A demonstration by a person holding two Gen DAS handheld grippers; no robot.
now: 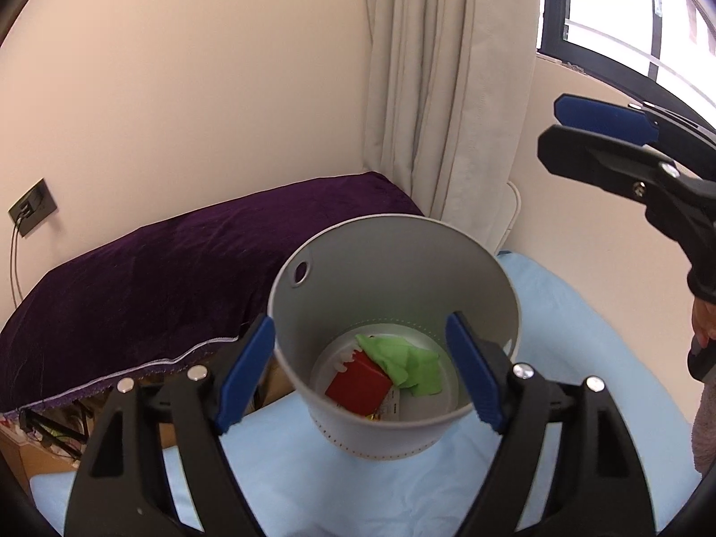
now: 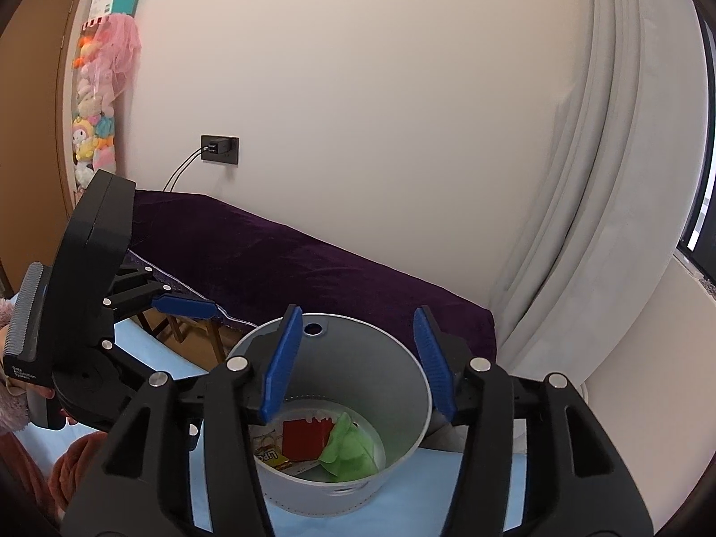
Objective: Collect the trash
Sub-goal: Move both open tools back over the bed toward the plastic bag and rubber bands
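A grey-white round bin [image 1: 394, 259] [image 2: 380, 358] stands on a light blue sheet [image 1: 559, 335]. Inside it lie a red box [image 1: 358, 385] [image 2: 306, 438], a crumpled green paper [image 1: 402, 358] [image 2: 351, 447] and a yellow-printed wrapper [image 2: 270, 456]. My left gripper [image 1: 360, 317] hovers over the bin's mouth, open, with nothing between its blue pads. My right gripper [image 2: 357, 311] also hangs above the bin, open and empty. The right gripper [image 1: 581, 134] shows in the left wrist view at upper right. The left gripper [image 2: 185, 304] shows in the right wrist view, held in a hand.
A purple velvet cover [image 1: 156, 268] lies behind the bin along a cream wall. A pale curtain [image 1: 425, 89] hangs in the corner beside a window [image 1: 626, 22]. A wall socket [image 2: 219, 148] has cables plugged in. Plush toys [image 2: 96, 112] hang at far left. A cardboard box [image 1: 27, 456] sits low left.
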